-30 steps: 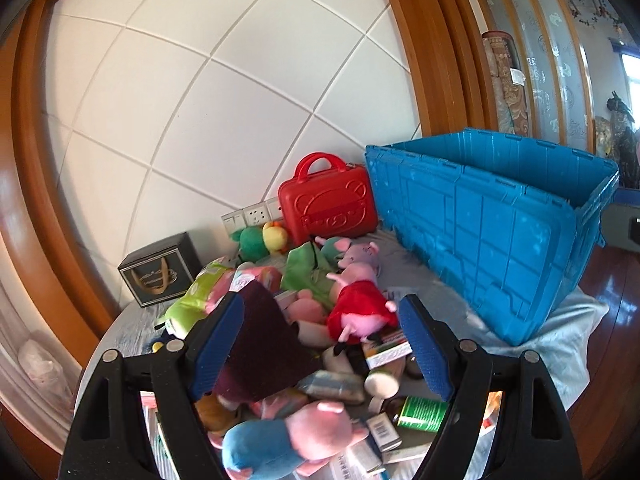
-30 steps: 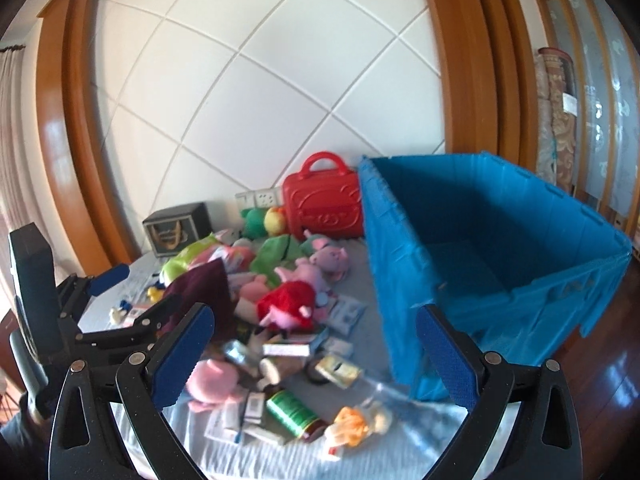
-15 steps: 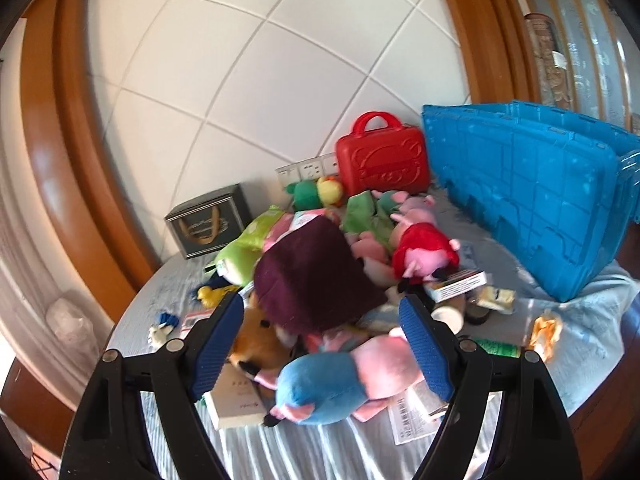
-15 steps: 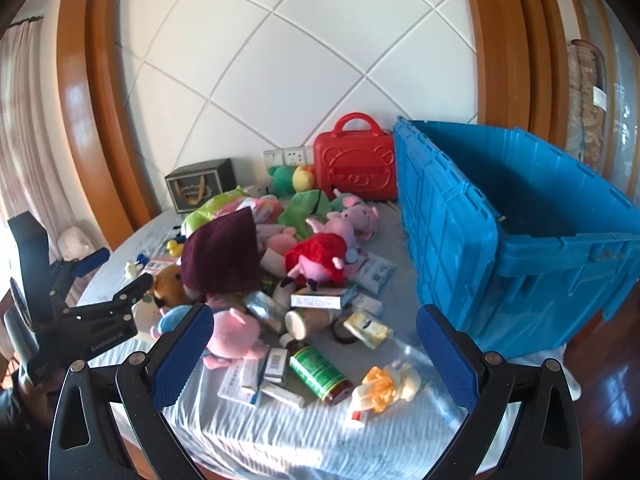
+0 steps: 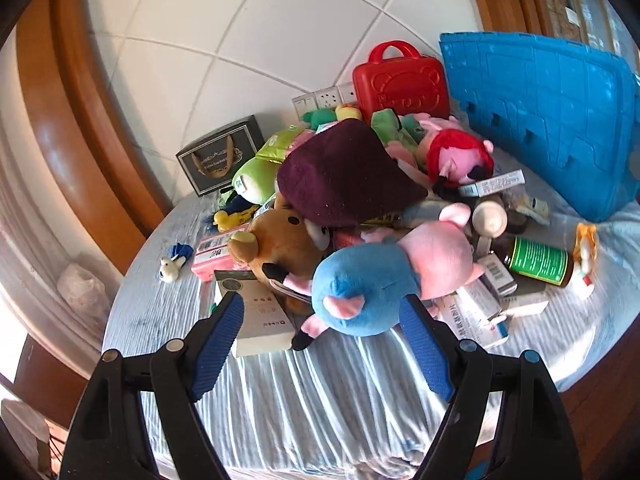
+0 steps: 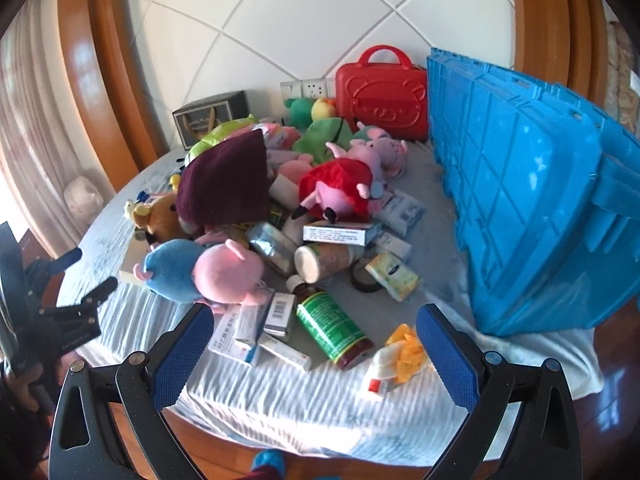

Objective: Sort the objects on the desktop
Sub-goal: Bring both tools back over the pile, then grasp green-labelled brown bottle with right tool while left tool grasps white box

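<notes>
A heap of toys and boxes lies on a cloth-covered round table. My left gripper is open and empty, just in front of a blue-and-pink pig plush, which also shows in the right wrist view. A maroon cloth lies on the heap beside a brown bear plush. My right gripper is open and empty above a green-labelled bottle and small medicine boxes. The left gripper appears at the left edge of the right wrist view.
A large blue crate stands at the right, also seen in the left wrist view. A red toy case and a dark box stand by the tiled wall. A red-dressed pig plush lies mid-heap.
Both grippers have pulled back toward the table's near edge and tilted down. More of the near cloth and the small boxes shows. Both stay open and empty.
</notes>
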The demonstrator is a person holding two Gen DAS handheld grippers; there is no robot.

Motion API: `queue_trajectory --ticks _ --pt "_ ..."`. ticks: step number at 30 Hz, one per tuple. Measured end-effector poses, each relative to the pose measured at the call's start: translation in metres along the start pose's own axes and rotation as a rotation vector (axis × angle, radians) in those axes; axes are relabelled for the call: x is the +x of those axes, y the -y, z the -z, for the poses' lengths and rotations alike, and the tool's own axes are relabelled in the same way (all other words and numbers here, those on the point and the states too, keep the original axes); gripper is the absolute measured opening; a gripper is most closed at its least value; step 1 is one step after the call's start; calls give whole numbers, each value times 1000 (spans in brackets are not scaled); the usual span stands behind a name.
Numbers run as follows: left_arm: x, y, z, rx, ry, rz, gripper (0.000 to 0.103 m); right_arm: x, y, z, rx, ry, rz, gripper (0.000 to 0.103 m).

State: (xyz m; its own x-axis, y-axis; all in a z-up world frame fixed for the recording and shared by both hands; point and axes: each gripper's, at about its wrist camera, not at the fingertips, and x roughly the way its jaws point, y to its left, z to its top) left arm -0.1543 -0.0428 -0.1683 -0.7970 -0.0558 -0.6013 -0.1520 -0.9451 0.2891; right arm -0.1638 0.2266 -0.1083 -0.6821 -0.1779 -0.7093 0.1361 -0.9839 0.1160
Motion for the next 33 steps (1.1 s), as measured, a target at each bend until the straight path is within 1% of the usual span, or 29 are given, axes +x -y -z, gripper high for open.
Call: queue_trajectory --ticks 3,7,10,12,15,18,23,29,31,32,33 --pt "5 -9 9 44 9 22 80 15 -9 -4 -11 -27 22 103" --pt "17 -25 22 45 -3 37 80 33 -21 -2 -23 -55 37 103" --pt "33 -34 35 25 -51 46 80 54 -28 7 -59 -88 57 103" --pt "42 -34 41 35 -86 43 80 72 -28 16 -89 -130 54 102" --pt "53 -34 49 47 -110 30 80 99 -18 28 -123 -190 41 102" --pt "62 -34 51 26 -136 28 80 128 1 34 -124 -272 2 93" --pt "71 -29 50 16 -147 11 80 165 21 39 -195 -354 -24 93" --pt "83 -35 50 -28 -174 -22 80 210 18 40 -322 -432 -41 81" --pt "87 -41 51 -54 -184 -24 80 224 19 42 -341 -465 -27 63" --pt "88 -44 52 -65 -190 -23 80 230 19 44 -345 -485 -26 63" --pt "90 -48 54 -73 -193 -28 80 231 19 44 -335 -475 -39 63"
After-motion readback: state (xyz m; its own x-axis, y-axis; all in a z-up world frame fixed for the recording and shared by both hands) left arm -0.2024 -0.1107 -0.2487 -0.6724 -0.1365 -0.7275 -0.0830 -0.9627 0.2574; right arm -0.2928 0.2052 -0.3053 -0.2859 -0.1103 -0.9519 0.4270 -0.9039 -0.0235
